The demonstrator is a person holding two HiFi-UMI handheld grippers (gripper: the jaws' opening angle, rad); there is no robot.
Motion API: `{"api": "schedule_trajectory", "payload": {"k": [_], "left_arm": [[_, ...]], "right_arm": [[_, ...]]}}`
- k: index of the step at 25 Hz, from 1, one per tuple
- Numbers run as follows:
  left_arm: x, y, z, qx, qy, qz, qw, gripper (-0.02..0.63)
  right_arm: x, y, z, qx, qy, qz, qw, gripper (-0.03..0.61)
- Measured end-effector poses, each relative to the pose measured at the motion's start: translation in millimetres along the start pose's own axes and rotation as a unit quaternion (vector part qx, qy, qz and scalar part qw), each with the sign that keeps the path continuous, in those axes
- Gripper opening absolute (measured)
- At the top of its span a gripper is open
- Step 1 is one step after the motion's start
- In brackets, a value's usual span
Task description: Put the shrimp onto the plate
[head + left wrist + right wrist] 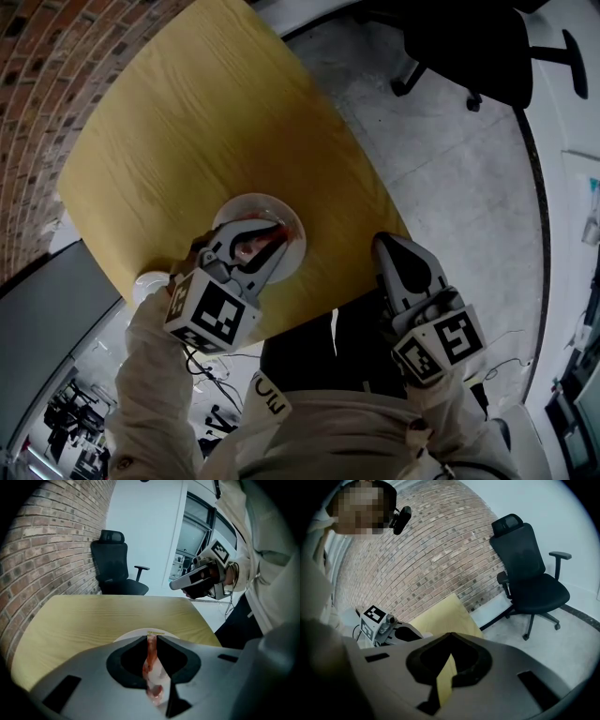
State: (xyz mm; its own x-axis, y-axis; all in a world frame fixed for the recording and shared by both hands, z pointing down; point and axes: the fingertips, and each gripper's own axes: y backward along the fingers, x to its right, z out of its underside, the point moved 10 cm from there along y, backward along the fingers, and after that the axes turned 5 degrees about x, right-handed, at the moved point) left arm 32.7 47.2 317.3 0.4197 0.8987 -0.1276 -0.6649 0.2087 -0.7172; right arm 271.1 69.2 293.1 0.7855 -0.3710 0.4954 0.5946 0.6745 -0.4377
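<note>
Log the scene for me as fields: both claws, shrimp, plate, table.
left claw: shut on the shrimp, over the plate
shrimp: orange-pink, pinched between the left claw's jaws; whether it touches the plate cannot be told
plate: pale, round, near the table's front edge
right claw: jaws together, nothing between them, at the table's near edge
table: yellow wood, beside a brick wall
</note>
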Motion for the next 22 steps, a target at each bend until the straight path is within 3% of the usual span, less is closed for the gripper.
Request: {"api": "schedule_trajectory", "payload": {"k": [11, 22], "left_arm": [[-4.1, -3.0, 4.4, -0.004, -0.018, 0.015, 0.9997, 0.067], [-2.8, -3.7, 3.5, 0.001, -0.008, 0.02, 0.9998, 0.069]], "right_arm": [[-0.6, -8.8, 2.5, -0.004, -0.003, 0.002, 1.0, 0.024], [-0.3, -9.5, 3.2, -0.007, -0.003, -0.001, 1.0, 0.023]]}}
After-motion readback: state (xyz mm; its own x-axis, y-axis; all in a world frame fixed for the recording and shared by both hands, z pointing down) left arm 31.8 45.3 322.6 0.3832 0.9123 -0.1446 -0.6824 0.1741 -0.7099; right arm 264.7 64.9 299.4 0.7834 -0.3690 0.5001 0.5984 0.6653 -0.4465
